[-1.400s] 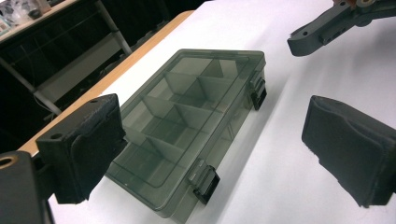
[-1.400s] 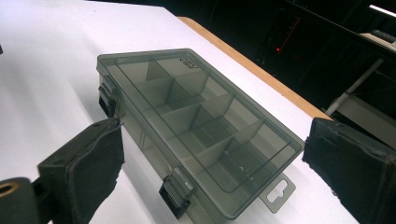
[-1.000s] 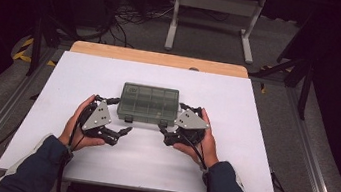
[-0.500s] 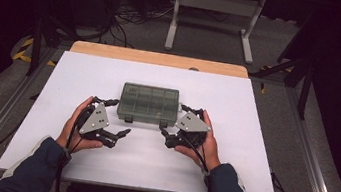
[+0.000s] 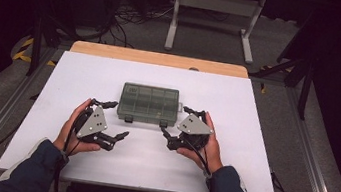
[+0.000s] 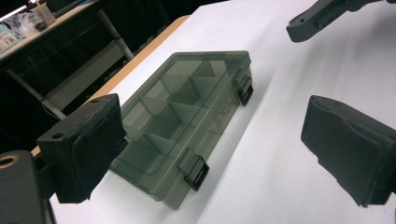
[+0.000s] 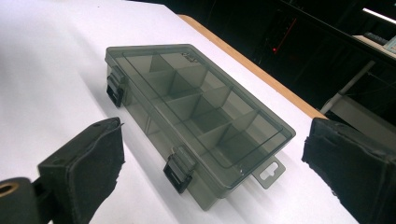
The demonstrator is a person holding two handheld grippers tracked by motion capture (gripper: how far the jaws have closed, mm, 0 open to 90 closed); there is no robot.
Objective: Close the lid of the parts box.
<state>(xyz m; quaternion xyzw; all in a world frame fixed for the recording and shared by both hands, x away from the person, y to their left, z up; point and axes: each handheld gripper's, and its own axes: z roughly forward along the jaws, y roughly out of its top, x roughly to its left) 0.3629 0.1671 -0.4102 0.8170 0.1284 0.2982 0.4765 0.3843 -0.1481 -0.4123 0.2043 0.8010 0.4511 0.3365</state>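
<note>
A smoky translucent compartment box lies with its lid closed in the middle of the white table, its two black latches on the near side. My left gripper is open just off the box's near-left corner, not touching it. My right gripper is open off the near-right corner. In the left gripper view the box lies between and beyond my spread left gripper. The right gripper view shows the box ahead of my right gripper, with its hang tab nearest.
The white table top ends in a wooden strip at the far edge. Behind it stand a metal frame and cables on the floor. In the left gripper view, a jaw of the other gripper reaches in at the top right.
Both hands have drawn back slightly from the box toward the near edge. The jaws stay spread and the box has not moved.
</note>
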